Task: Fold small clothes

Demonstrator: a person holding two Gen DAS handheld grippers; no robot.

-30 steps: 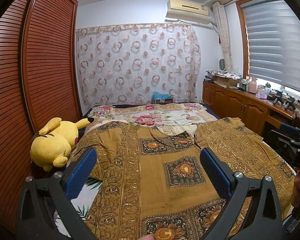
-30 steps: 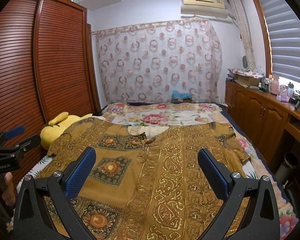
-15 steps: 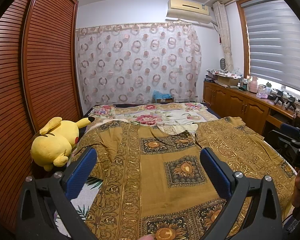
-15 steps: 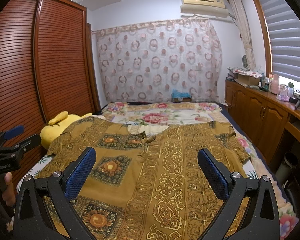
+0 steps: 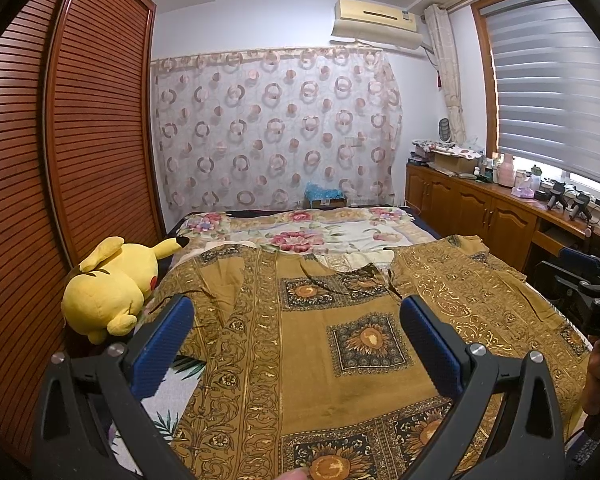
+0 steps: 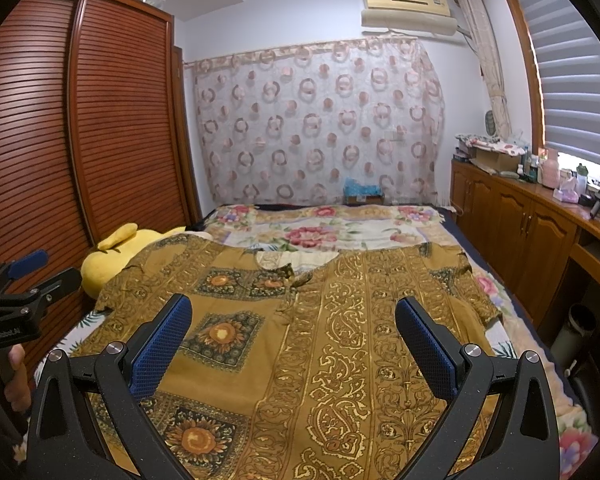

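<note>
A mustard-gold patterned shirt (image 5: 320, 344) with sunflower squares lies spread flat on the bed; it also shows in the right wrist view (image 6: 312, 320). My left gripper (image 5: 296, 312) is open and empty, held above the shirt's left half. My right gripper (image 6: 292, 312) is open and empty above the shirt's right half. The right gripper's body shows at the right edge of the left wrist view (image 5: 588, 296); the left gripper's body shows at the left edge of the right wrist view (image 6: 16, 296).
A yellow plush toy (image 5: 112, 284) lies at the bed's left edge against the wooden wardrobe (image 5: 60, 160). A floral bedspread (image 5: 300, 232) covers the far bed. Wooden cabinets (image 5: 480, 216) with clutter line the right wall under the window.
Nothing has visibly changed; both grippers stay open and hover over the shirt.
</note>
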